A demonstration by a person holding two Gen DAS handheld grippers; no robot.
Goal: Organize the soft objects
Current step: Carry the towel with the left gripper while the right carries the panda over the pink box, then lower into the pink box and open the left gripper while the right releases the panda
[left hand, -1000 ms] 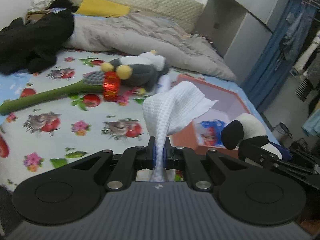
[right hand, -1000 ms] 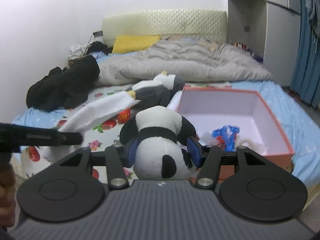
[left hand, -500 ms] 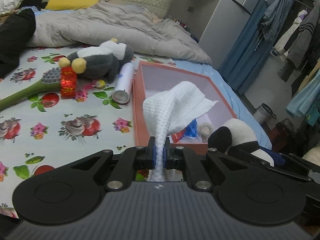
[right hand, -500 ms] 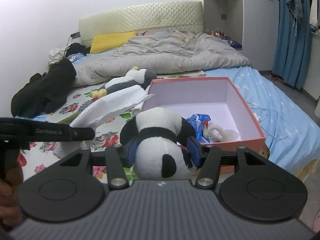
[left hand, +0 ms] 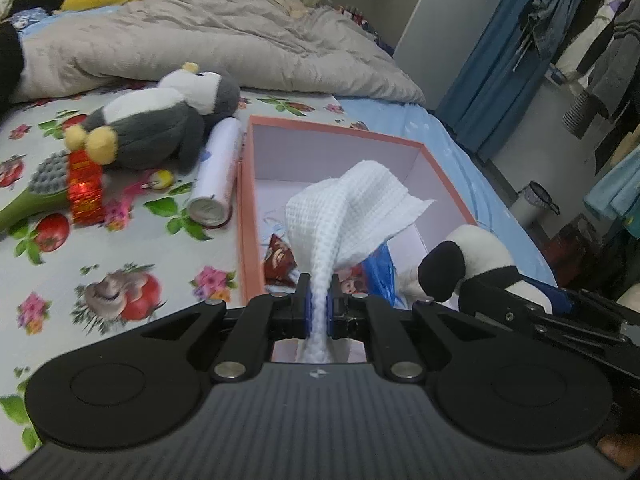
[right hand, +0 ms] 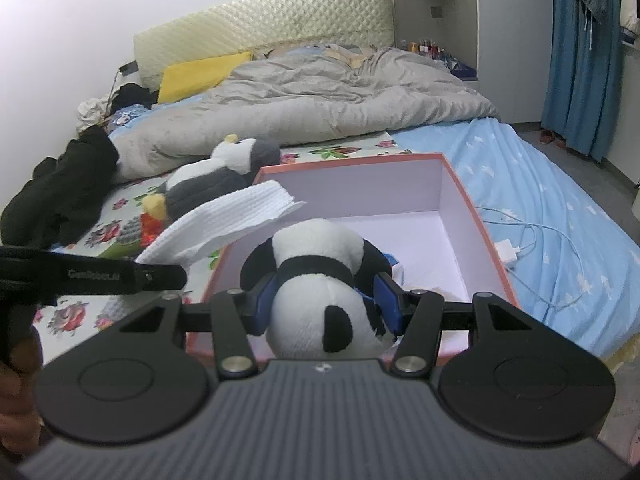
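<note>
My left gripper (left hand: pixel 319 306) is shut on a white waffle cloth (left hand: pixel 352 208) and holds it over the near end of an open orange box (left hand: pixel 244 208) on the bed. My right gripper (right hand: pixel 326 306) is shut on a panda plush (right hand: pixel 316 280) above the box's near edge (right hand: pixel 496 248). The panda (left hand: pixel 472 256) shows at the right of the left wrist view, and the cloth (right hand: pixel 232 216) at the left of the right wrist view. The box holds a blue packet (left hand: pixel 380 264) and small items. A grey penguin plush (left hand: pixel 160 120) lies left of the box.
A white can (left hand: pixel 218 172), a green brush (left hand: pixel 36 192) and a red packet (left hand: pixel 84 184) lie on the floral sheet left of the box. A grey duvet (right hand: pixel 320 96) and black clothes (right hand: pixel 60 192) lie farther back. A charger cable (right hand: pixel 532 240) lies right of the box.
Both grippers have moved forward and rightward over the box, carrying the cloth and the panda. Both grips are unchanged.
</note>
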